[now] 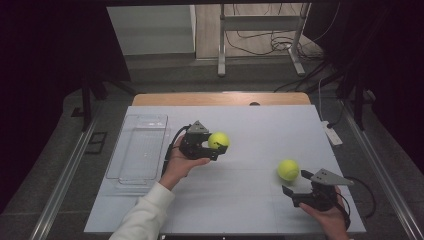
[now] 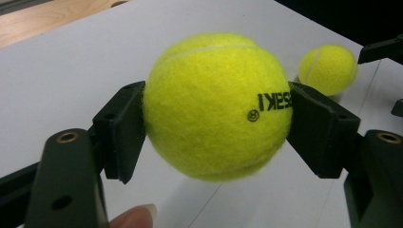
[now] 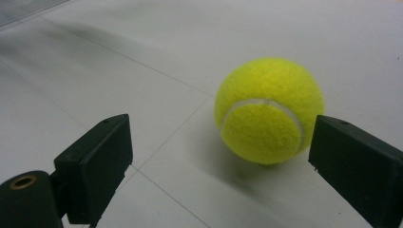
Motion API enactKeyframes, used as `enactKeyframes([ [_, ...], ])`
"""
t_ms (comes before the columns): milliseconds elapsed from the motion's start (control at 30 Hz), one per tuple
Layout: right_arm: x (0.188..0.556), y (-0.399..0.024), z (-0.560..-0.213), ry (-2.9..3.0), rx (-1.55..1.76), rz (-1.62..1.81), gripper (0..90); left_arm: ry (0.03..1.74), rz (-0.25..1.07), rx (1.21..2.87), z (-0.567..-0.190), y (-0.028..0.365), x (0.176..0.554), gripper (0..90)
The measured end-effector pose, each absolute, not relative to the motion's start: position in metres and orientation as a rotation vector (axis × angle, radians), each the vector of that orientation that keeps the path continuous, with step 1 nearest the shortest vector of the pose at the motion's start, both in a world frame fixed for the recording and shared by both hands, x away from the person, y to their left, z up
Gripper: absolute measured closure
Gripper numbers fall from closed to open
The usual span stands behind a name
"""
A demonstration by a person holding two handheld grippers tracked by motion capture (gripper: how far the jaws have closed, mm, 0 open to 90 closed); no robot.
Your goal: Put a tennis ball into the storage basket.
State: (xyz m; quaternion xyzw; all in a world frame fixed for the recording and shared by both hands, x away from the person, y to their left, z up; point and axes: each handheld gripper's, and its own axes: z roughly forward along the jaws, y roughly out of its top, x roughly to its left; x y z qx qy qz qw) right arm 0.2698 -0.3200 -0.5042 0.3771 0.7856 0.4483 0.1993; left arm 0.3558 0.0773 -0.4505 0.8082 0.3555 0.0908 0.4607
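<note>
Left gripper point(image 1: 216, 145): both jaws press on a tennis ball point(image 2: 216, 107), held over the white table point(image 1: 250, 125).
Right gripper point(image 1: 296, 183): jaws spread wide, holding nothing.
Second tennis ball point(image 1: 288, 170): lies on the table, just in front of the right gripper, touching neither jaw.
Clear tray point(image 1: 137, 150): at the left side of the table, beside the left hand point(image 1: 181, 166).
</note>
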Motion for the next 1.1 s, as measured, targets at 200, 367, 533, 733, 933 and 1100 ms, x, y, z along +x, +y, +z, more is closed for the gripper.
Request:
enactKeyframes([
  [200,0.270,-0.320,-0.504,2.197,1.056,1.251,7.7,0.878,0.229,1.974,-0.450,0.085,0.352,27.2],
  [367,0.270,-0.320,-0.504,2.198,1.056,1.251,7.7,0.891,0.227,1.963,-0.451,0.091,0.349,27.2],
  [533,0.269,-0.319,-0.504,2.199,1.054,1.251,7.7,0.894,0.237,1.956,-0.451,0.095,0.348,27.2],
  [733,0.269,-0.320,-0.505,2.201,1.055,1.246,7.7,0.898,0.241,1.950,-0.451,0.100,0.347,27.2],
  [933,0.269,-0.320,-0.505,2.201,1.054,1.249,7.7,0.907,0.246,1.943,-0.450,0.104,0.346,27.2],
  [1100,0.269,-0.320,-0.505,2.201,1.053,1.248,7.7,0.911,0.254,1.932,-0.449,0.108,0.345,27.2],
])
